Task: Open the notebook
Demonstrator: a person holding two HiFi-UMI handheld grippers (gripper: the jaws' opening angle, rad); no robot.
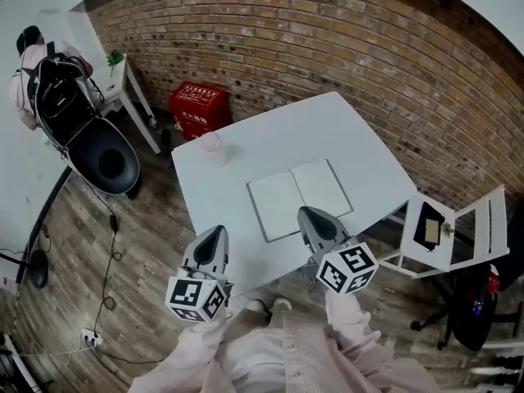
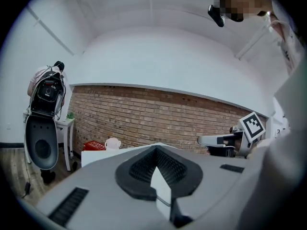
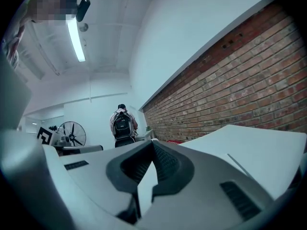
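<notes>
A white square table (image 1: pixel 327 129) stands in front of a red brick wall (image 1: pixel 344 31). The white notebook with blank pages (image 1: pixel 299 196) lies open and flat on it, close to the near edge and about midway along it, with both pages facing up. No writing shows on the pages.

The left gripper (image 1: pixel 214 232) hangs over the near edge, left of the notebook and clear of it. In the left gripper view its jaws (image 2: pixel 154 150) are pressed together with nothing between them. The right gripper (image 1: pixel 309 213) hangs by the notebook's near edge. Its own view shows it raised off the table, with its jaws (image 3: pixel 152 145) likewise closed tight and empty. Each gripper carries a cube with black-and-white square markers.

A pale translucent cup (image 1: pixel 211 146) stands near the table's far left corner.

On the wood-plank floor by the wall sits a red plastic crate (image 1: pixel 199 105); its white lettering is too small to read. A black office chair (image 1: pixel 102 158) stands to the left of the table. Beyond it, a person carrying a black backpack (image 1: pixel 51 88) stands by a small white side table with a green plant (image 1: pixel 115 58). A white folding chair (image 1: pixel 454 228) stands off the table's right corner.
</notes>
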